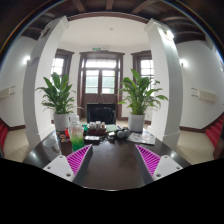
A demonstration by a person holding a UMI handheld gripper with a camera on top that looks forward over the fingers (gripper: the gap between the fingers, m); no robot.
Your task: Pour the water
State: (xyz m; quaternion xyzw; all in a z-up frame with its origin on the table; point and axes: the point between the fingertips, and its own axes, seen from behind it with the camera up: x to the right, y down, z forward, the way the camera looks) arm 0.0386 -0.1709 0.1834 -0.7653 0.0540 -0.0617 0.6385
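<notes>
Ahead at 11 o'clock, green cup (77, 135) w/ tea things on dark table (110, 165); gripper (111, 158) fingers spread, empty, prob. lining up approach for pouring.

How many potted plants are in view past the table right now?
2. One potted plant stands beyond the table to the left of the door; the other potted plant stands to its right. Others may be hidden.

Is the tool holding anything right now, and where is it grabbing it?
Nothing is held. The tool is open, with only bare dark table between its fingers. The cups stand beyond them, untouched.
</notes>
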